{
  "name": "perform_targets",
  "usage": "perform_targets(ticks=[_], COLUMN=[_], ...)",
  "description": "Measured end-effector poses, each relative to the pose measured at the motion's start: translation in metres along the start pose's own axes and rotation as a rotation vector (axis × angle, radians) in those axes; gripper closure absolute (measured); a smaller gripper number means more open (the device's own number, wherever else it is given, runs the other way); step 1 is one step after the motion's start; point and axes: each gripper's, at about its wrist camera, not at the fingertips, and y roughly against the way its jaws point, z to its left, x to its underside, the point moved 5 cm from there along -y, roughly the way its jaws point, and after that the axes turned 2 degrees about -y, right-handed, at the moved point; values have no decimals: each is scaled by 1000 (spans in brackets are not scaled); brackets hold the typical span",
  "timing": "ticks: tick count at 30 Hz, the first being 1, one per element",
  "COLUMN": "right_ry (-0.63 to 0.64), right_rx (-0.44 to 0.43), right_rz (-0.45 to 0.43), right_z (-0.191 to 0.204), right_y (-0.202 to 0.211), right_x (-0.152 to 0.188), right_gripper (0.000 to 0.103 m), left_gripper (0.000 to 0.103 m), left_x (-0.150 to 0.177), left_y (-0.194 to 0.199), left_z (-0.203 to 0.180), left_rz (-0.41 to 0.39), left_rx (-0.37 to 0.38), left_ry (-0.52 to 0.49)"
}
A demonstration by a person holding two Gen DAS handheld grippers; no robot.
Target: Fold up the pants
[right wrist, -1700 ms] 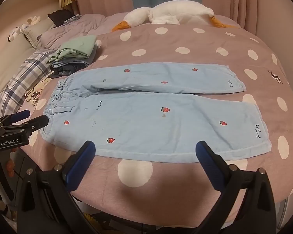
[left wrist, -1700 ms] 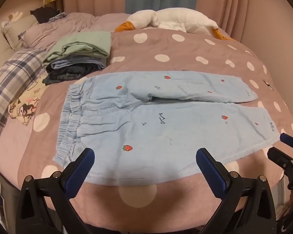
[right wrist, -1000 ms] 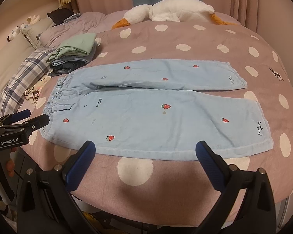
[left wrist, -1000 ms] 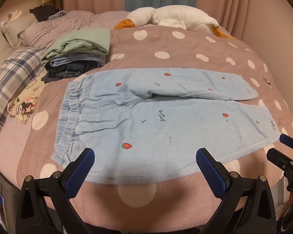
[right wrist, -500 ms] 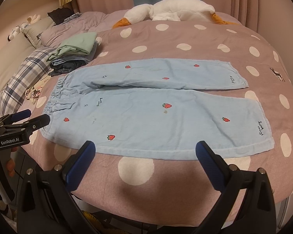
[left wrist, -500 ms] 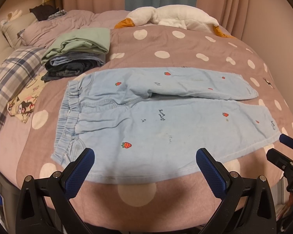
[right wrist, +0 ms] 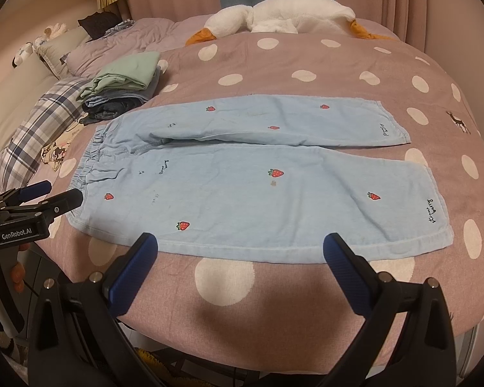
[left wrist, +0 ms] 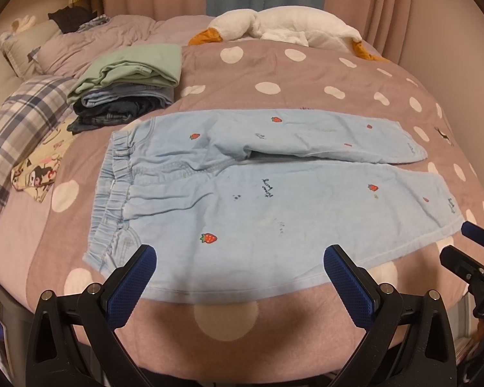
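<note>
Light blue pants (left wrist: 242, 193) (right wrist: 258, 180) with small strawberries lie flat on the pink polka-dot bed cover (left wrist: 306, 74), waistband to the left, both legs stretched right. My left gripper (left wrist: 240, 277) hovers open just short of the near leg's lower edge, close to the waistband end. My right gripper (right wrist: 242, 264) is open too, in front of the same edge nearer the hem. Each gripper shows at the side of the other's view: the right one (left wrist: 464, 245) by the near hem, the left one (right wrist: 48, 195) by the waistband. Neither holds anything.
A stack of folded clothes (left wrist: 129, 93) sits behind the waistband. A plaid pillow (left wrist: 19, 122) and a cartoon-print cloth (left wrist: 42, 167) lie at the left. A white plush goose (left wrist: 284, 29) rests at the back. The bed's front edge is just below my grippers.
Both views have crept slightly closer to the pants; the pants and both open grippers are otherwise unchanged.
</note>
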Motion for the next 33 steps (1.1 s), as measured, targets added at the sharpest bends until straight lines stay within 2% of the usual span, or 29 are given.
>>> perform_targets(ticks=[3,7,9,10,11,12,14,15,16,17,21,25,28,31,32,33], right_ry=[18,58,85,89,103,142,220,272,321,376,547,684,750,793,807,818], right_rx=[12,22,12,14,8,2,-10,-8,10,27,-12,-25,-31,-42,-46,-48], right_rz=[18,75,105,213,249,248,192,189,143,131,118,26,-49,-84,-92,-99], right_z=[2,8,16,15,18,24,37,44,49,53,83,105,120,132,136,140], right_y=[-7,-24,-35,-35,-36,-41,-51,-57,-66,-73,-89,-95,-100,-105,-106,-107], right_x=[5,15,25,34,39,43,46,50,50,52,69,76,72,70,70,71], right_gripper=[0,0,0,0,0,0,1,2,4,9,21,34,46,61,69,71], left_gripper=[0,0,0,0,0,0,0,0,0,0,0,0,3,19,31,44], left_x=[3,12,19,25,32,36,46,49,51,55,61,66,62,59,59,59], left_y=[-7,-28,-39,-44,-50,-52,-56,-57,-61,-61,-65,-63,-66,-68,-68,-70], left_z=[3,16,25,33,45,52,71,78,86,95,116,128,136,141,143,145], left_rz=[22,100,154,179,204,211,226,214,185,176,98,30,4,11,17,22], left_rx=[38,193,230,202,192,183,177,172,175,188,246,256,218,145,123,108], left_ry=[39,242,332,349,397,423,504,521,540,581,681,741,733,715,706,696])
